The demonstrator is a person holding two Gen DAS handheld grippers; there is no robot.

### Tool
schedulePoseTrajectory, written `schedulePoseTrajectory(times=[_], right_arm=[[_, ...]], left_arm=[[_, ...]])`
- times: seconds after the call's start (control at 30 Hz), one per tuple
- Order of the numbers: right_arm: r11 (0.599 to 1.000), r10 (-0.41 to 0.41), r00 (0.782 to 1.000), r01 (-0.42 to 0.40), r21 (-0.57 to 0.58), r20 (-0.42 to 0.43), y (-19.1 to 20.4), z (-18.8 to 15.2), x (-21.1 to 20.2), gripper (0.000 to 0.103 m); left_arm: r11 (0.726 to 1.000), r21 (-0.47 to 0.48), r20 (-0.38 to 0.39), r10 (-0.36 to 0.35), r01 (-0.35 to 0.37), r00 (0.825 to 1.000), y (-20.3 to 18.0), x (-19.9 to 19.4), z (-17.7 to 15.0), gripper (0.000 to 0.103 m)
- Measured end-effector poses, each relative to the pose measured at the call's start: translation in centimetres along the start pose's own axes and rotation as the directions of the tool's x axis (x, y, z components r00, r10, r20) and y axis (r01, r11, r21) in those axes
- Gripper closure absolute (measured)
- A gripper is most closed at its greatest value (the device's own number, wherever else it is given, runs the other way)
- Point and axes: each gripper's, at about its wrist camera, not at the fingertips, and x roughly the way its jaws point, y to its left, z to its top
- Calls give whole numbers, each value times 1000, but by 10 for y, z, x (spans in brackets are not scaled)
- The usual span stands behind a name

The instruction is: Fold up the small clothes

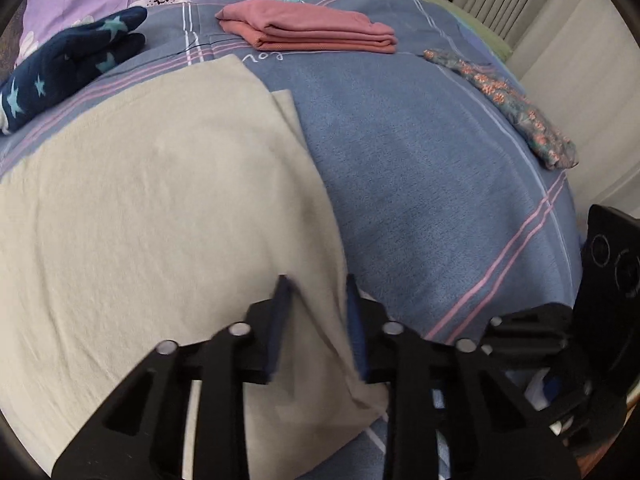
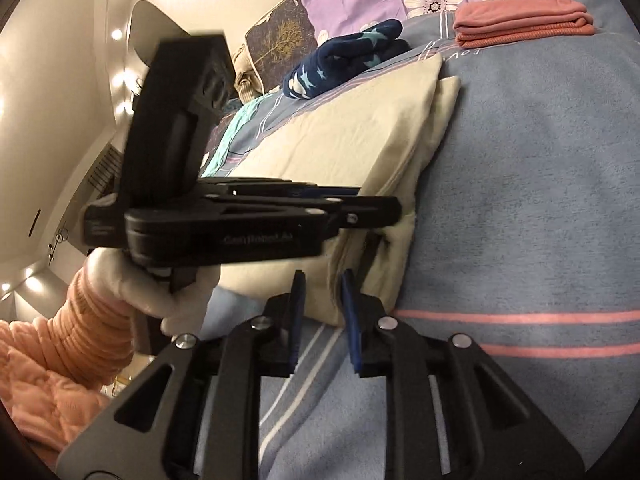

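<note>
A cream cloth [image 1: 160, 208], folded in layers, lies on the blue bedspread [image 1: 420, 168]. My left gripper [image 1: 318, 292] points steeply down at the cloth's right edge. That edge rises as a ridge and fills the narrow gap between the blue pads. From the right wrist view the left gripper [image 2: 384, 204] shows side-on, pressed into the cream cloth [image 2: 340, 140], which bunches beneath it. My right gripper [image 2: 322, 280] sits at the cloth's near corner with a small gap between its pads, which do not press on the fabric.
A folded pink garment [image 1: 308, 32] lies at the far middle and a navy star-print garment [image 1: 68, 64] at the far left. A floral cloth [image 1: 516, 108] rests near the bed's right edge. A white-gloved hand [image 2: 160, 292] with a peach sleeve [image 2: 92, 332] holds the left gripper.
</note>
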Motion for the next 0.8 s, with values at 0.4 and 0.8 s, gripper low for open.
schedulePoseTrajectory(times=[0.4,0.8], right_arm=[[972,-159,987,158,175,-6,-59,72,-15,82],[955,-121,992,127,269,-36,-85,124,52,90]], left_arm=[[995,-55,27,-81,83,996,13,-4,-12,82],[988,-57,37,-145,147,989,23,0,-15,81]])
